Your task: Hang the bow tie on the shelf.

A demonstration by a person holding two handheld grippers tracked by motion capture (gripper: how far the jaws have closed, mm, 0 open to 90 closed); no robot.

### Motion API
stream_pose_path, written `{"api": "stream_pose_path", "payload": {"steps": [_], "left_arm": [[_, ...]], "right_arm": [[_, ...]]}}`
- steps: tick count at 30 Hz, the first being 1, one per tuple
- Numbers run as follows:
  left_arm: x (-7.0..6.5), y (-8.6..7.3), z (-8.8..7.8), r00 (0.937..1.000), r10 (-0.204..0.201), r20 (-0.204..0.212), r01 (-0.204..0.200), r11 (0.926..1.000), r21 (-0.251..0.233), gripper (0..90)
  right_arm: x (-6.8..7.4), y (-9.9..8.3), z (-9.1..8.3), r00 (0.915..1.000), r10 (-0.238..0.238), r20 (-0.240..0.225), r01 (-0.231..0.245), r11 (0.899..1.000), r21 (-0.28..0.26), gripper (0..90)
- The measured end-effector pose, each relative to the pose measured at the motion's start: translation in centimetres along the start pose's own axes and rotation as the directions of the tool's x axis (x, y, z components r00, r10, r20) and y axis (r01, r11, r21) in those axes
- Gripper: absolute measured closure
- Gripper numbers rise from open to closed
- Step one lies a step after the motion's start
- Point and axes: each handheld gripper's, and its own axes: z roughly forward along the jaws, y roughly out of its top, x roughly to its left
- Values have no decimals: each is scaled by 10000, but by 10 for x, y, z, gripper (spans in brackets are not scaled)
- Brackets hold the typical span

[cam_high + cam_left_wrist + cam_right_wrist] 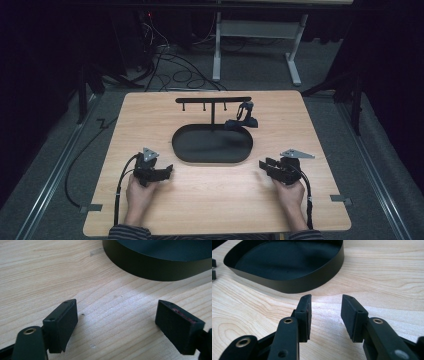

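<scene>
The dark strap-like thing (243,117) draped off the right end of the T-shaped stand (213,101) lies ahead of the right gripper (265,165) and a little inward, beyond the far right rim of the oval tray (180,148). That makes the right hand the nearer one; the left gripper (167,171) would have to cross the whole tray. Both grippers rest low at the near edge of the table (150,110), jaws parted and holding nothing, the left wider.
</scene>
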Motion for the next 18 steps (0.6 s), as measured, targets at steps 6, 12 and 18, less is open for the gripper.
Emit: {"api": "stream_pose_path", "payload": {"steps": [6,12,18], "left_arm": [[0,0,0,10000,2,11,-2,10000,15,187],[0,0,0,10000,4,11,-4,10000,16,186],[0,0,0,10000,0,12,0,10000,14,187]], "right_arm": [[1,-1,3,9998,-96,147,94,9999,120,613],[4,-2,7,9987,-355,353,345,9990,289,606],[6,-3,9,9976,-508,474,491,9981,375,597]]}}
